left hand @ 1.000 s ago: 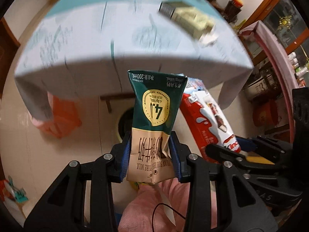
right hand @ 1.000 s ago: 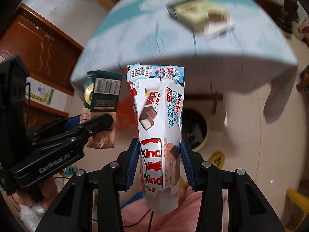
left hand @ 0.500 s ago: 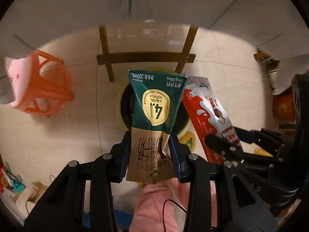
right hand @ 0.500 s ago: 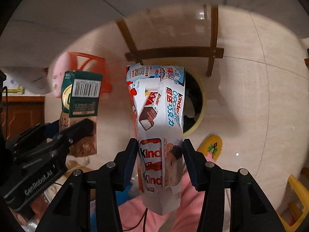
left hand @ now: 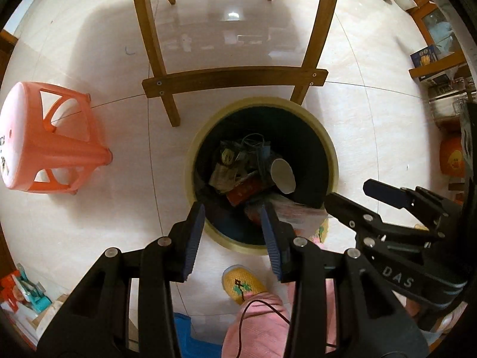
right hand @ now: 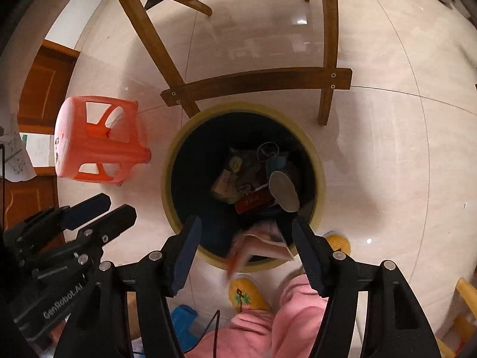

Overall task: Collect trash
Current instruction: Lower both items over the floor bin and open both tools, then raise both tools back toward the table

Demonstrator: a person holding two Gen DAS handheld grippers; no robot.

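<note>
both grippers point down over a round trash bin (left hand: 332,164) with a pale yellow-green rim and a dark, smooth inner wall, standing on glossy cream floor tiles. the left gripper (left hand: 234,235) has its ribbed blue pads parted with nothing between them; through the gap shows only the bin's near rim at 6 o'clock. the right gripper (right hand: 246,249) has just been opening its jaws and stands wider, its pads clear of the white and red kinder wrapper (right hand: 256,240), which shows as a motion-blurred, crumpled sheet in the gap over the bin's near rim, touching neither pad.

down in the bin lies a heap of crushed packaging: a tan, creased milk carton (left hand: 220,176) at about 9 o'clock of the heap, a flat red packet (left hand: 246,191) below centre, and a white paper cup (left hand: 283,176) on its side at 3 o'clock.

an orange moulded plastic stool (left hand: 50,146) lies tipped at 9 o'clock from the bin. varnished wooden table legs (left hand: 235,79), joined by a flat crossbar, stand at 12 o'clock. a yellow knitted slipper (left hand: 243,283) and pink fleecy trousers (left hand: 256,328) sit at 6 o'clock.
</note>
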